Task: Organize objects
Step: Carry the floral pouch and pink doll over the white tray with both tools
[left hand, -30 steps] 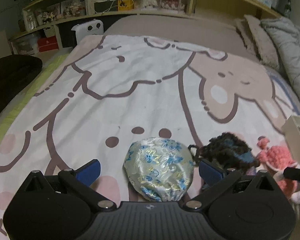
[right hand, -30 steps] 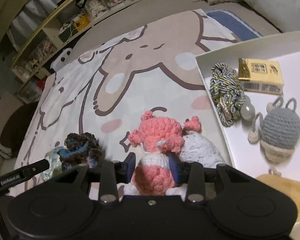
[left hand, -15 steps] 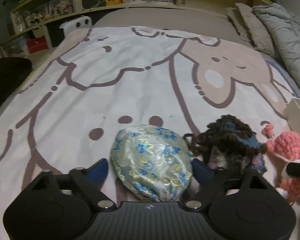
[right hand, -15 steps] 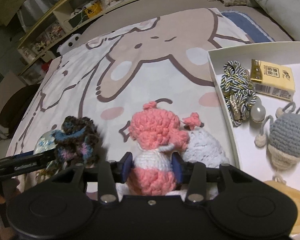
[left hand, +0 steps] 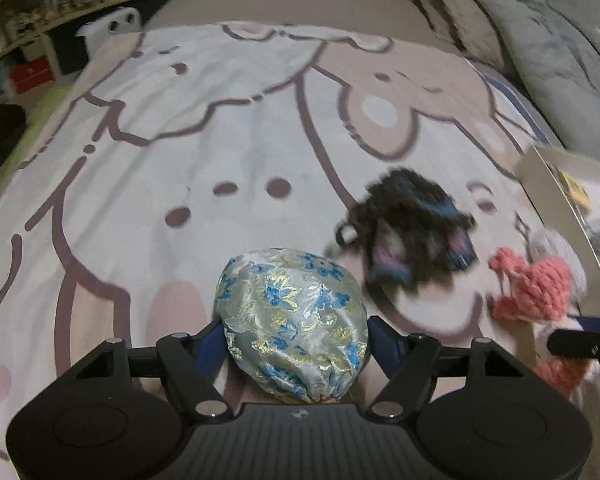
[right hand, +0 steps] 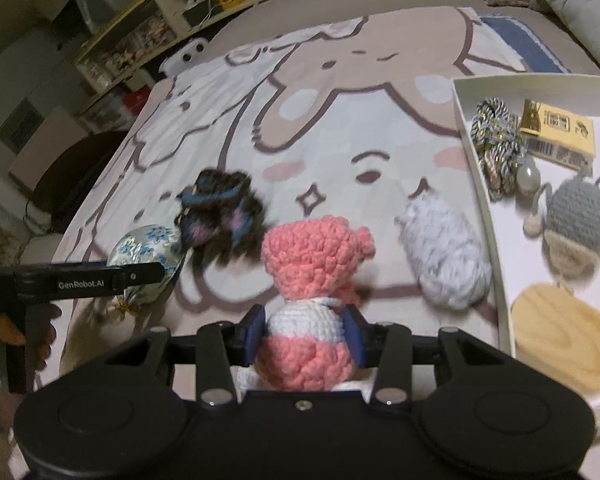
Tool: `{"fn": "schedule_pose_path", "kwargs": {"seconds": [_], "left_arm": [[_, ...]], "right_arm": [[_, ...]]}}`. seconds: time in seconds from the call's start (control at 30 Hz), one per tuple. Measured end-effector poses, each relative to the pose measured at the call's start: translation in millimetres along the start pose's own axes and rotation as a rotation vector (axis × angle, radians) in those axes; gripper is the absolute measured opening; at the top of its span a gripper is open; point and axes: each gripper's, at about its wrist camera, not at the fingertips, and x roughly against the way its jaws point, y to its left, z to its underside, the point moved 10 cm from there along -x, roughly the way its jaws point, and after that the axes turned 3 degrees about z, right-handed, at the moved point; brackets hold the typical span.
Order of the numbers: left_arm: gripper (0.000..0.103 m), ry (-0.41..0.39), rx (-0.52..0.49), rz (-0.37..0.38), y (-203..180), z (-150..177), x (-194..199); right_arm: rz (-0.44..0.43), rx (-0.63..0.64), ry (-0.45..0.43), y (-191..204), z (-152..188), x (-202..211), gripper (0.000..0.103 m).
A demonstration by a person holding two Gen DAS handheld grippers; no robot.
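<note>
My left gripper (left hand: 296, 340) is shut on a silver pouch with blue flowers (left hand: 292, 316), held just above the bedspread; the pouch also shows in the right wrist view (right hand: 148, 252). My right gripper (right hand: 306, 330) is shut on a pink and white crochet doll (right hand: 312, 280), seen too in the left wrist view (left hand: 536, 292). A dark brown and blue crochet doll (left hand: 412, 232) lies on the bed between them. A pale grey knitted piece (right hand: 444, 256) lies beside the white box (right hand: 484, 216).
The white box holds a braided cord (right hand: 496, 144), a yellow carton (right hand: 556, 136), a grey crochet toy (right hand: 576, 220) and a wooden dish (right hand: 568, 336). Grey bedding (left hand: 548, 52) is piled at the far right. Shelves (right hand: 188, 12) line the bed's far side.
My left gripper has closed on the flowered pouch and lifted it back from the dark doll. My right gripper has raised the pink doll away from the grey knitted piece.
</note>
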Motion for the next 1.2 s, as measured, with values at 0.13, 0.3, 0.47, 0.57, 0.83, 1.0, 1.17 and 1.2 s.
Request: {"fn": "schedule_pose_path", "kwargs": {"seconds": [0.13, 0.3, 0.47, 0.57, 0.83, 1.0, 1.17, 1.2], "left_arm": [[0.082, -0.014, -0.028, -0.074, 3, 6, 7], [0.098, -0.046, -0.074, -0.124, -4, 0, 4], [0.099, -0.027, -0.157, -0.155, -14, 2, -10], [0.099, -0.031, -0.162, -0.172, -11, 1, -15], [0.087, -0.024, -0.098, -0.148, -2, 2, -18], [0.086, -0.035, -0.078, -0.129, -4, 0, -10], [0.086, -0.132, -0.039, -0.091, -12, -15, 21], [0.086, -0.153, -0.035, -0.085, -15, -18, 27]], "right_arm": [[-0.004, -0.005, 0.036, 0, 13, 5, 0.044], [-0.012, -0.007, 0.067, 4, 25, 3, 0.044], [-0.014, -0.012, 0.074, 3, 26, -3, 0.044], [-0.017, -0.010, 0.074, 2, 25, -3, 0.044], [-0.021, 0.015, 0.063, 4, 24, -3, 0.044], [-0.022, 0.036, 0.036, 7, 20, 2, 0.043], [-0.032, 0.051, -0.045, 10, 2, 20, 0.043], [-0.035, 0.050, -0.060, 10, -1, 24, 0.043]]}}
